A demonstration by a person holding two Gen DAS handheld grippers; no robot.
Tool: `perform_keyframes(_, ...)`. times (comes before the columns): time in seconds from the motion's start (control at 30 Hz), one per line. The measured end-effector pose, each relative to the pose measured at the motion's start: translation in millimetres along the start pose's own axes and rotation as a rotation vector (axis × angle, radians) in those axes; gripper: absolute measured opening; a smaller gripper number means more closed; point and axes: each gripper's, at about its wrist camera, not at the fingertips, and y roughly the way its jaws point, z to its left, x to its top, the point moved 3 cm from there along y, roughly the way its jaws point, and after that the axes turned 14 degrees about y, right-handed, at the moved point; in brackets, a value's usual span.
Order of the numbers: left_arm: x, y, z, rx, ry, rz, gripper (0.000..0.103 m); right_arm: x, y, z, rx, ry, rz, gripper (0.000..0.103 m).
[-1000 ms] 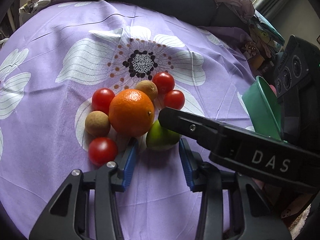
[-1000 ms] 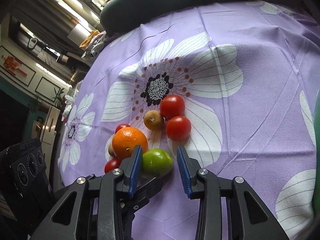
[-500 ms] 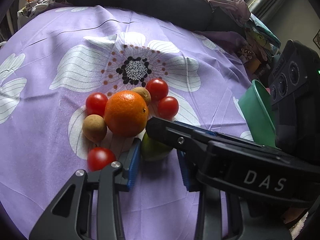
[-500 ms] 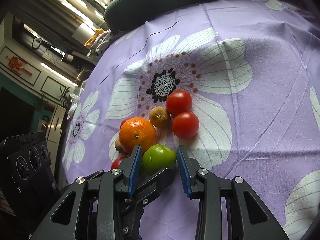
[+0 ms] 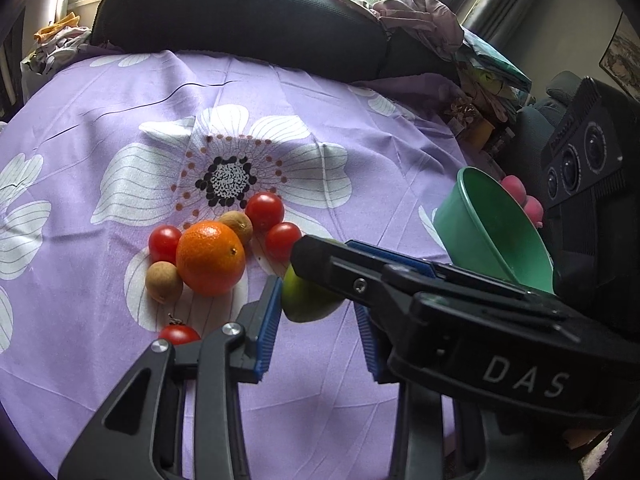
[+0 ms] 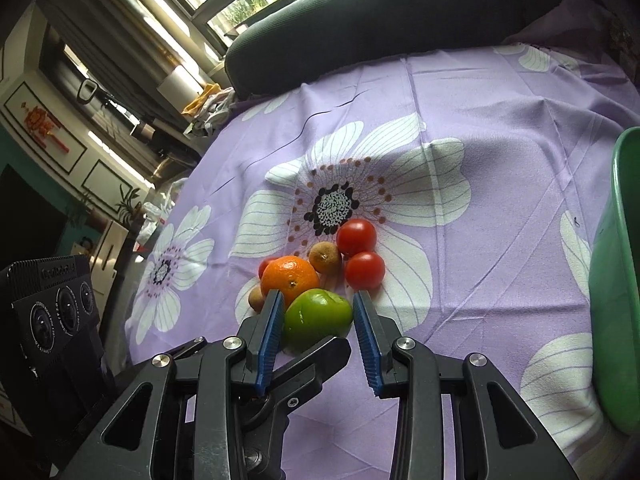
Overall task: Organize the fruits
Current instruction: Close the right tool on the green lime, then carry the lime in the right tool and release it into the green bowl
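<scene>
A green fruit (image 6: 316, 316) sits between the blue pads of my right gripper (image 6: 316, 298), which is shut on it. My left gripper (image 5: 316, 300) grips the same green fruit (image 5: 308, 304) from the other side. Its left pad presses the skin, and its right pad is mostly hidden behind a right-gripper finger (image 5: 360, 284). The fruit hangs a little above the cloth. On the cloth lie an orange (image 5: 210, 258), several red tomatoes (image 5: 264, 210) and two small brown fruits (image 5: 164, 282). A green bowl (image 5: 492, 236) stands tilted at the right.
A purple cloth with white flowers (image 5: 120, 120) covers the table. A black chair back (image 5: 240, 20) borders its far edge. Piled cloth and clutter (image 5: 480, 92) crowd the far right. Pink rounded shapes (image 5: 520, 196) show behind the bowl's rim.
My left gripper's jaws narrowed onto the green fruit. Both grippers then rose with it, lifting it off the cloth and away from the other fruits.
</scene>
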Motion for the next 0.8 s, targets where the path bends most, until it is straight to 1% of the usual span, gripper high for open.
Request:
perform_keyframes(0.27, 21, -7, -28, 0.013, 0.092, -0.032, 0.036, 8, -33, 0, 0.002, -0.018, -0.096, 0.038)
perform_keyframes(0.8, 49, -4, -83, -0.022, 0.212, -0.078, 0.036, 21, -92, -27, 0.004, 0.019, -0.228, 0.038)
